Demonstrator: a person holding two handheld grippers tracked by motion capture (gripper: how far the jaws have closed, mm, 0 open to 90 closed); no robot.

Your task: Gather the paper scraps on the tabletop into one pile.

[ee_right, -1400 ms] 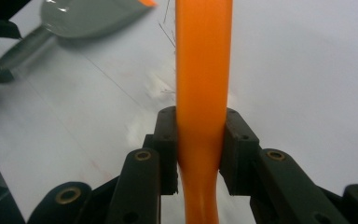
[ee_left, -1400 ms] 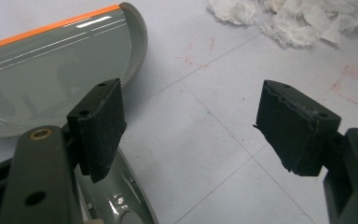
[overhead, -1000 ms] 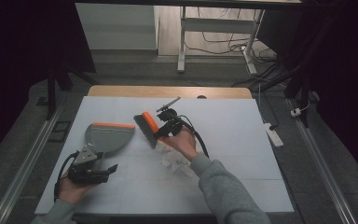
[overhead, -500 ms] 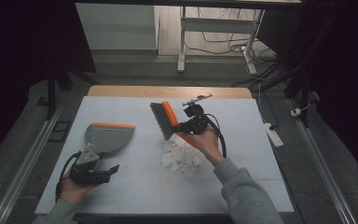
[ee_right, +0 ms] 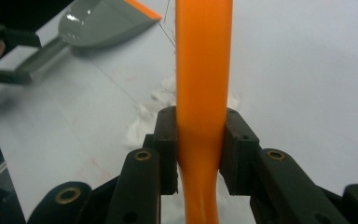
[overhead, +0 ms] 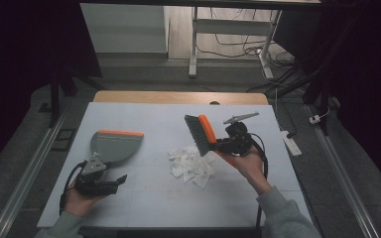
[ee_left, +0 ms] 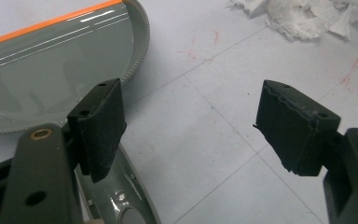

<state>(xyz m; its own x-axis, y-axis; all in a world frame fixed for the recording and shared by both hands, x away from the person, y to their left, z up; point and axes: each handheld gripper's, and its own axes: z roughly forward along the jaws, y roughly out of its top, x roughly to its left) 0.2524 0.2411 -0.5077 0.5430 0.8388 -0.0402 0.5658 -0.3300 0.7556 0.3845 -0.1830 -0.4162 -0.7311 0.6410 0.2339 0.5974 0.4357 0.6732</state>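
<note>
Scraps of torn white paper (overhead: 192,165) lay in a loose heap on the table (overhead: 154,124), just left of and below the right gripper (overhead: 222,145) and well off to the right of the left gripper (overhead: 110,182). What had changed over the last second was the brush (overhead: 201,133): from close to the dustpan (overhead: 113,145) it had been carried rightward, across the heap, and now stood lifted on the heap's far side, bristles dark and turned toward the paper. The right gripper's jaws were clamped on the brush's orange handle (ee_right: 202,88), which ran straight up between them. The left gripper's jaws stood wide apart with nothing between them, the dustpan's grey handle (ee_left: 116,196) lying just under the left jaw, ungripped. To my eye the brush had been reset for a sweep leftward toward the pan, but with the pan unheld and well apart from the heap, the paper might simply push it along.
</note>
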